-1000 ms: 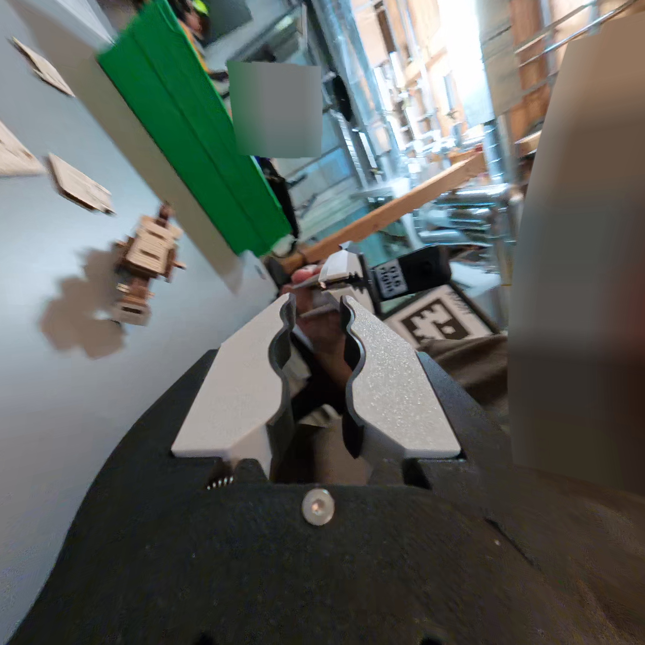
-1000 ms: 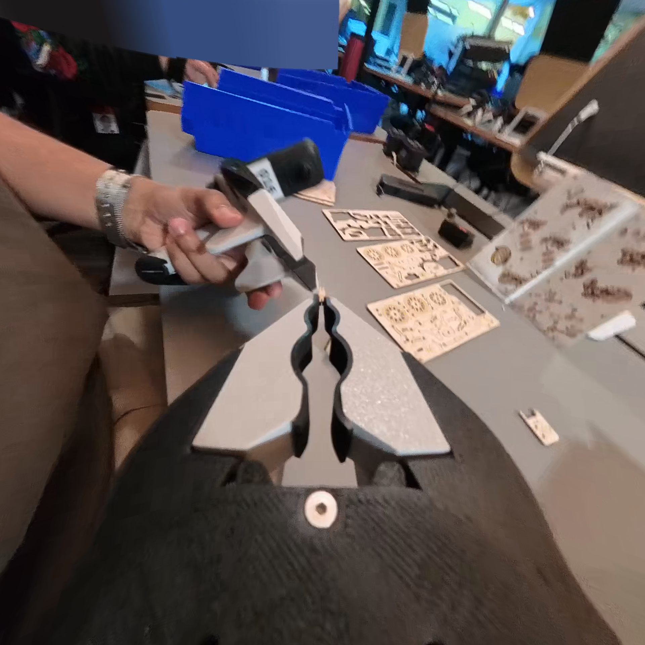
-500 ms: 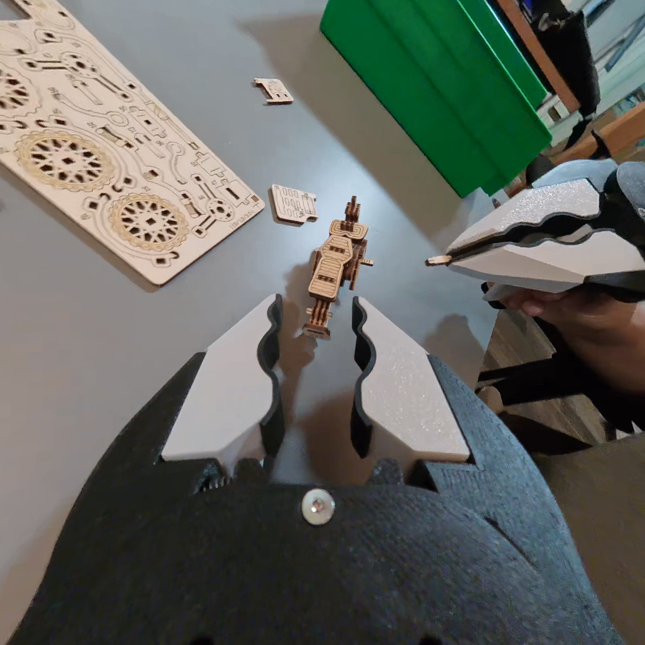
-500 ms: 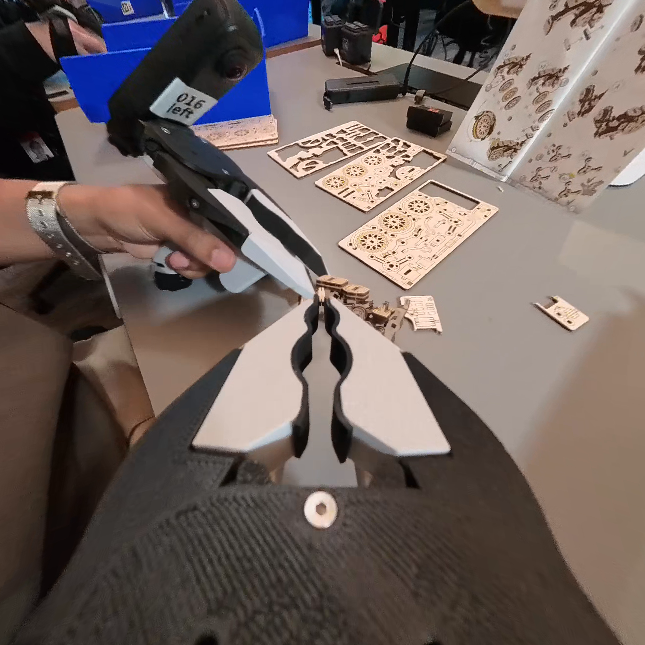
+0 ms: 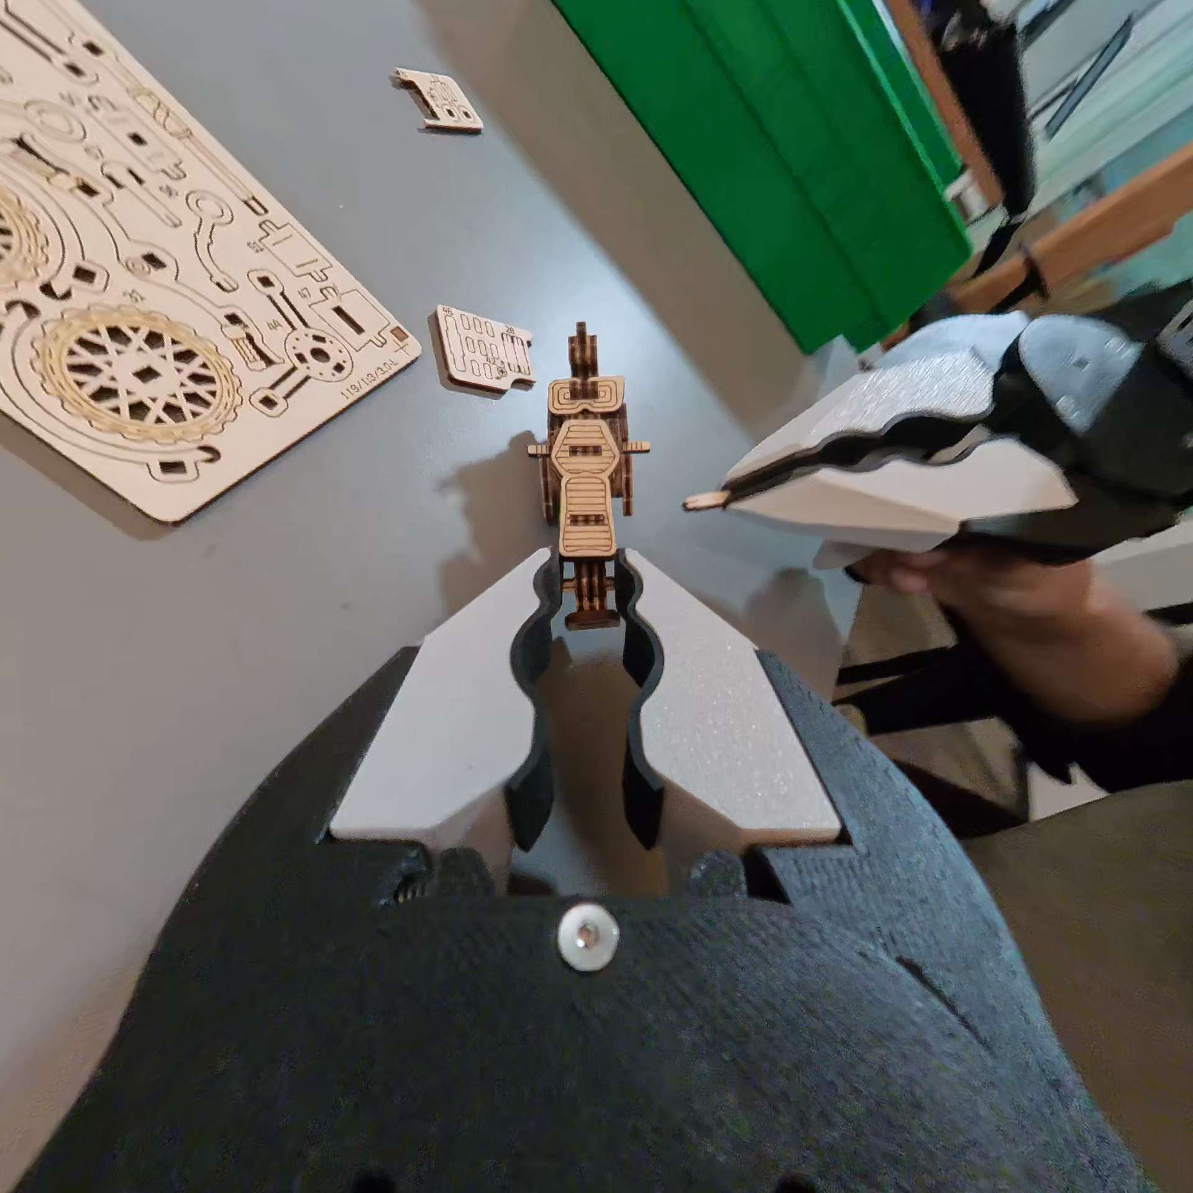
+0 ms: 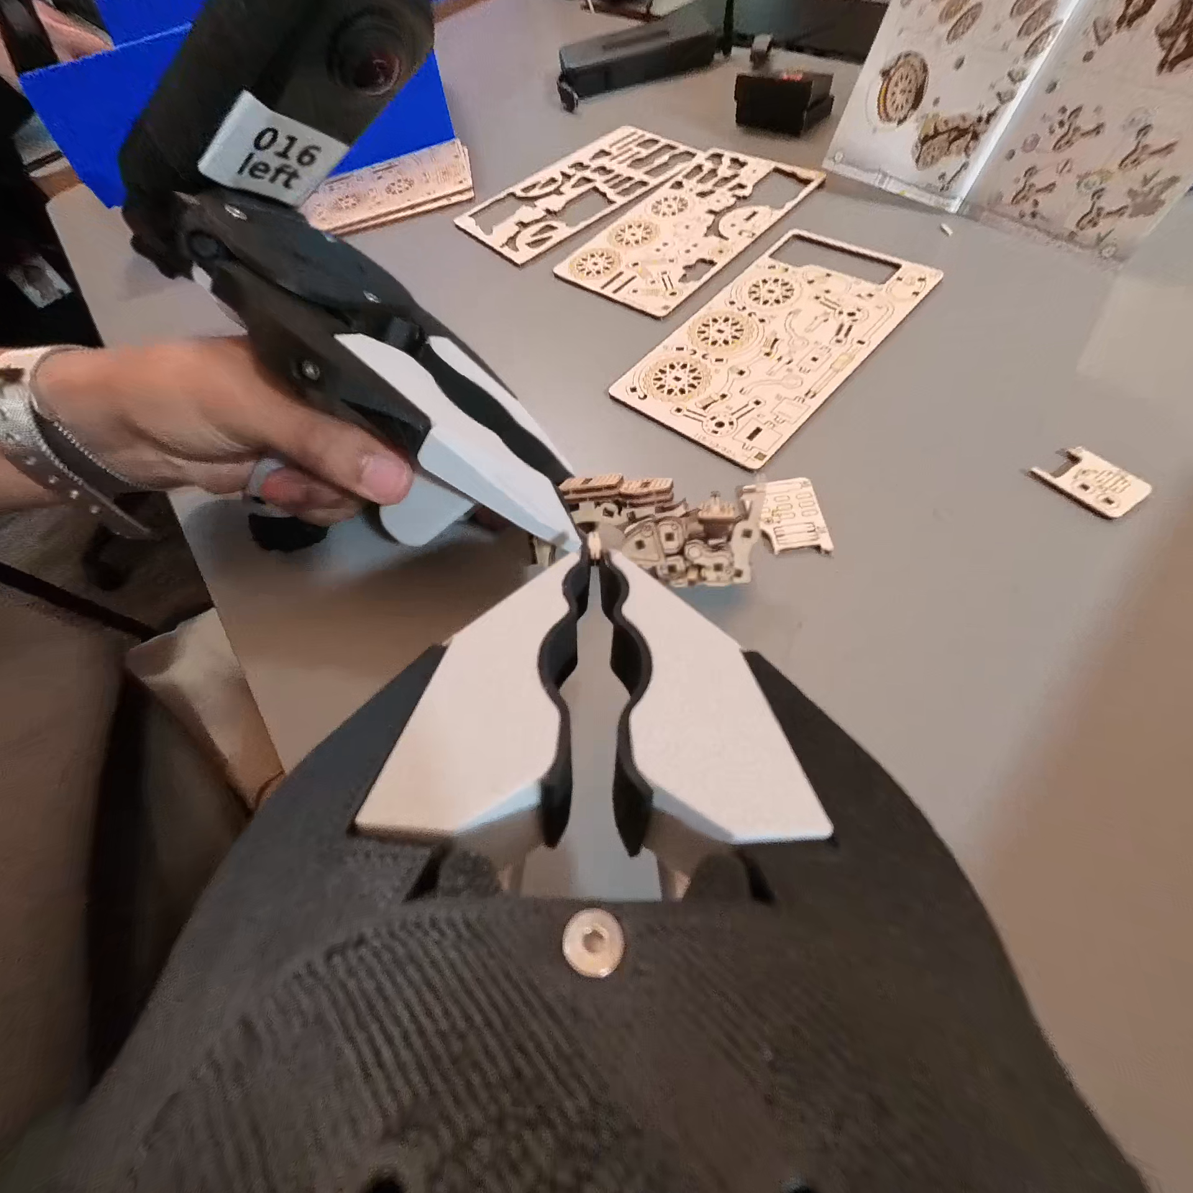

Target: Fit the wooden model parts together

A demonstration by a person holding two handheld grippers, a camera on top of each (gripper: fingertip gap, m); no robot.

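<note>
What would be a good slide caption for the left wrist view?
Open left gripper straddles the small wooden motorbike model while the right gripper brings a tiny wooden peg.

We note our left grey-fingered black gripper [image 5: 586,584] angled down with its jaws parted about a small wooden assembly, while our right grey-fingered black gripper [image 6: 592,556] is pinched tight on a thin wooden peg [image 5: 705,500].

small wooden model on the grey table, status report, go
Left gripper open, straddling upright wooden model's near end. Right gripper shut on thin wooden peg, beside model, not inserted. Nothing between.
</note>
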